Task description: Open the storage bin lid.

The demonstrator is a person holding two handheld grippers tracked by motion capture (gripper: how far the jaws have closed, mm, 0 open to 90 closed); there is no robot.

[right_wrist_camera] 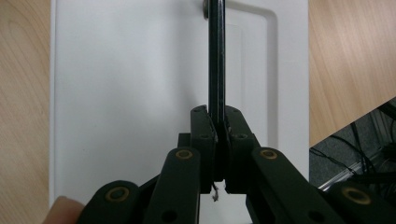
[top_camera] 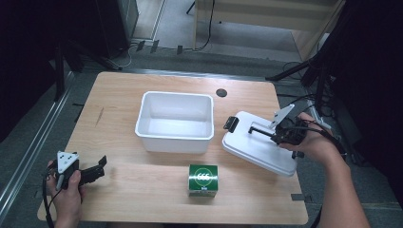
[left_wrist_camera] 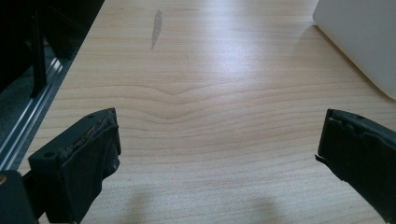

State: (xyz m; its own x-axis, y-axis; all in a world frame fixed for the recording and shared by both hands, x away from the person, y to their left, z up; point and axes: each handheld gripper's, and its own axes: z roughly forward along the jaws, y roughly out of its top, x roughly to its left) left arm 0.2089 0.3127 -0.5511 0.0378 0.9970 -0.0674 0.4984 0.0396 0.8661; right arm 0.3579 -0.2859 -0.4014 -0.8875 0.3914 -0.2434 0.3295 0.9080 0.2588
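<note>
Wood-grain table (top_camera: 142,190), dark room around it, rails and cabling off both sides.

My right gripper (right_wrist_camera: 218,122): jaws pinched tight on the black handle (right_wrist_camera: 216,56) of the white lid (right_wrist_camera: 130,93). Handle bar runs straight up toward 12 o'clock in the right gripper view. Lid sits at about 3 o'clock on the table, tilted, its right edge overhanging the table rim; near corner looks down on the wood, I can't tell whether the far side is lifted clear.

Left gripper (left_wrist_camera: 217,144): jaws wide apart, nothing between them, just bare wood ahead. It's parked at 8 o'clock, well apart from everything.

Outward: white bin (top_camera: 175,121) open and empty at table centre, just left of the lid. Green box (top_camera: 203,180) at 6 o'clock, near the front edge, untouched.

My read on the step: lid is in hand and off the bin, being set aside or handled at the right; box isn't in the bin yet.

Next move, as I judge it: get the lid fully supported on the table before letting go, since the overhang could tip it off. Then the free left gripper has a clear line across to the green box.
</note>
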